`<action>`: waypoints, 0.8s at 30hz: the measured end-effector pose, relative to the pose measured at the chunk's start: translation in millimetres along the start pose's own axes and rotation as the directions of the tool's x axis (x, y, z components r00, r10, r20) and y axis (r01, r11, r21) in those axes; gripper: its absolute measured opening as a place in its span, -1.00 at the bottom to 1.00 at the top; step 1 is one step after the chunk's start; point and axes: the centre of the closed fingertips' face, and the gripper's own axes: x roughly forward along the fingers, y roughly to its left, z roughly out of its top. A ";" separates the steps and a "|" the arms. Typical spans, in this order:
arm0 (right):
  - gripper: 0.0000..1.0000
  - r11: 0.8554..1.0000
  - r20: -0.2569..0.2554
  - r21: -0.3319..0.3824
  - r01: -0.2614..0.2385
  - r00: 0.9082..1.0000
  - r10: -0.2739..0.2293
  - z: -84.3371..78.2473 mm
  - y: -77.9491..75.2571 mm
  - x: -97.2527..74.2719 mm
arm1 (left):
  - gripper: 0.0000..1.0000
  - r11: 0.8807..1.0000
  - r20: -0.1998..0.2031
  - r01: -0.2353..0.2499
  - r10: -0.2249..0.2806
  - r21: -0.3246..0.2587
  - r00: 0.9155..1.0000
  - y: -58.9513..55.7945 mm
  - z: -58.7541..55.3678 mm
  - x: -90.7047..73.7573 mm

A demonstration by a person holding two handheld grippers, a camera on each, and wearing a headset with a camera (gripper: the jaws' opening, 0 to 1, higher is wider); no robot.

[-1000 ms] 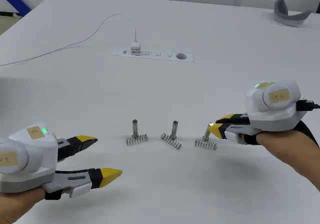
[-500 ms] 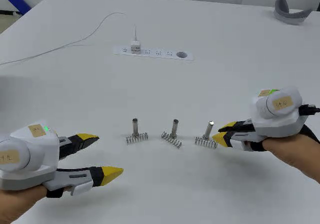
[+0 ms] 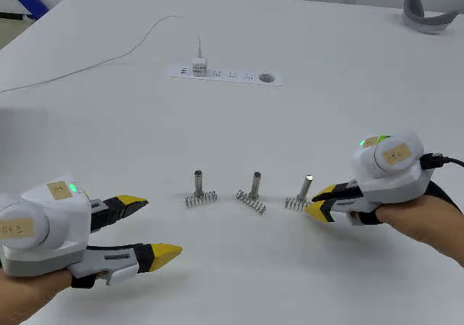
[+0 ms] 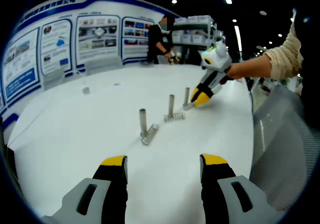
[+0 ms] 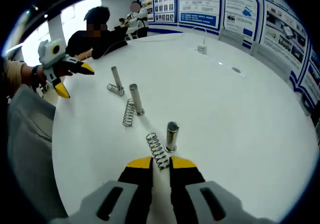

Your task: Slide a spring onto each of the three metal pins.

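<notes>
Three upright metal pins [image 3: 198,182] [image 3: 255,184] [image 3: 306,188] stand in a row on the white table, each with a spring lying at its foot [image 3: 201,199] [image 3: 251,202] [image 3: 296,204]. My right gripper [image 3: 317,201] is low on the table at the right pin. In the right gripper view its jaws [image 5: 161,164] stand a narrow gap apart, with the near end of the right spring [image 5: 156,149] between the tips, beside that pin [image 5: 171,135]. My left gripper [image 3: 150,228] hovers open and holds nothing, left of the row and nearer to me, pointing at the left pin [image 4: 143,122].
A white power strip [image 3: 225,75] with a plugged-in charger and a cable lies further back on the table. A grey headset band [image 3: 428,13] rests at the far right corner. People stand behind the table in the gripper views.
My right gripper has dropped from level with the right pin's top to the table, and its tips now sit at the right spring's end. The left gripper has barely moved.
</notes>
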 end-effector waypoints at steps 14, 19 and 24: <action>-0.75 1.000 -0.047 -0.011 -0.017 0.999 0.017 -7.3 2.5 3.8 | 0.17 1.000 -0.009 0.019 -0.019 0.007 1.000 -6.2 -0.8 3.5; -0.76 1.000 -0.055 -0.016 -0.017 0.998 0.016 -6.6 2.1 4.0 | 0.16 1.000 -0.013 0.028 -0.028 0.013 1.000 -9.3 -0.9 4.4; -0.77 0.999 -0.067 -0.028 -0.022 0.998 0.021 -7.1 4.7 2.4 | 0.15 0.999 -0.017 0.044 -0.044 0.020 0.999 -15.2 -0.6 6.0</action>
